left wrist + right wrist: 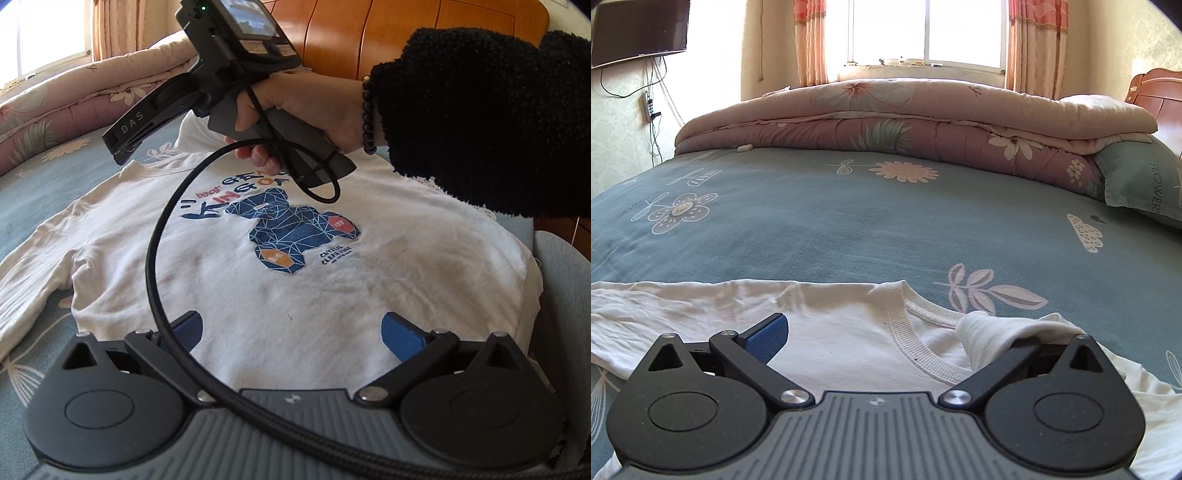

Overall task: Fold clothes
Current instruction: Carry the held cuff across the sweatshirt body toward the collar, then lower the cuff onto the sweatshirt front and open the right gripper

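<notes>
A white long-sleeved shirt [332, 280] with a blue bear print lies flat, front up, on the blue bed sheet [33, 206]. My left gripper [291, 332] is open, hovering over the shirt's lower part, empty. My right gripper [122, 147], held by a hand in a black sleeve, hangs above the collar. In the right wrist view the right gripper [882, 332] is open over the collar [916, 332]. A fold of white fabric [990, 328] drapes over its right finger. One sleeve [665, 310] stretches to the left.
A folded floral quilt [905, 118] lies along the far side of the bed under the window. A blue pillow [1141, 184] sits at the right. A wooden headboard [406, 33] stands behind. A black cable [155, 251] loops over the shirt.
</notes>
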A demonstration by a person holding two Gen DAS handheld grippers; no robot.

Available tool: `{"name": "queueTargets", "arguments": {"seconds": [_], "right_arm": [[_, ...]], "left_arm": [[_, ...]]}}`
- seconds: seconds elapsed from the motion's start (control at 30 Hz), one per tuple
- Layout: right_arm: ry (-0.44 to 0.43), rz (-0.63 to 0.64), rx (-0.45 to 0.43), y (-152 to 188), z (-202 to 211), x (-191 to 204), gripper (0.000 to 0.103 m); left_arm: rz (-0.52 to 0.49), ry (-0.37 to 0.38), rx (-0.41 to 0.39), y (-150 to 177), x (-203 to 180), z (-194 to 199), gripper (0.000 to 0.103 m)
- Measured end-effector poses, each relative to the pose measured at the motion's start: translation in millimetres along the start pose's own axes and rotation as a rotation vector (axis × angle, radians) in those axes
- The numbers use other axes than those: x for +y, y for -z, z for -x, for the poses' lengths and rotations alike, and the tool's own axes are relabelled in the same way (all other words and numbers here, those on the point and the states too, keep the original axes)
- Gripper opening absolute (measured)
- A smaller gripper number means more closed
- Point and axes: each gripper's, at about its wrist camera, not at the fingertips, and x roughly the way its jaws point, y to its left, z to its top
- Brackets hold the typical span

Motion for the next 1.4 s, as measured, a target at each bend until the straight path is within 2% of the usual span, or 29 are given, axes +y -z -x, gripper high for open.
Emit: {"name": "queueTargets", "arguments": {"seconds": [0.27, 0.6, 0.83, 0.93, 1.17, 1.3, 1.4], "right_arm": [[-0.068, 0.041, 0.008, 4, -4, 24, 0.103], [-0.119, 0.123, 0.064, 17, -12, 52, 0.103], [-0.114, 0.269, 0.132, 35, -18, 71, 0.103], [-0.126, 0.277, 0.147, 38, -15, 68, 0.103], [-0.149, 0.135, 0.188, 45, 4, 30, 0.103], [-0.121, -0.029, 0.168, 50, 13, -1, 0.103], [-0.154, -0.182, 0.146, 47, 8, -17, 0.103]], "left_arm": [[0.002, 0.007, 0.0, 0, 0, 0, 0.102], [0.01, 0.016, -0.01, 0, 1, 1, 0.102], [0.012, 0.022, -0.013, 0, 0, 2, 0.102], [0.01, 0.023, -0.015, 0, -1, 3, 0.102], [0.008, 0.02, -0.023, 0, -2, 6, 0.102], [0.002, 0.026, -0.029, 0, -4, 6, 0.102], [-0.001, 0.036, -0.035, 0, -7, 7, 0.102]]}}
